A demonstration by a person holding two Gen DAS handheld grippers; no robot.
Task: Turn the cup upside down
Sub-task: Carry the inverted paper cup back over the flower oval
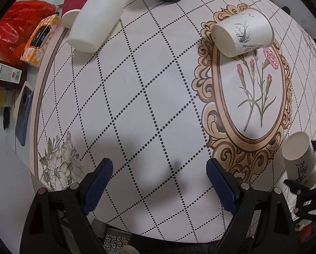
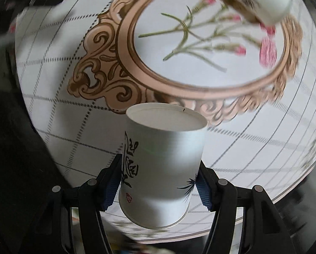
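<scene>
The right gripper (image 2: 159, 182) is pinching a white paper cup with black calligraphy (image 2: 162, 169) between its pads, holding it base-up above the patterned tablecloth (image 2: 58, 114); the left gripper (image 1: 160, 182) is hovering spread and holding nothing; another paper cup with a grass print (image 1: 242, 35) is sitting inverted on the ornate oval frame print (image 1: 217, 97).

We are seeing open tablecloth (image 1: 149, 97) ahead of the left gripper (image 1: 159, 182); an inverted white cup (image 1: 95, 24) and red cup (image 1: 76, 3) are crowding the far left, a grass-printed cup (image 1: 242, 31) the far right.
</scene>
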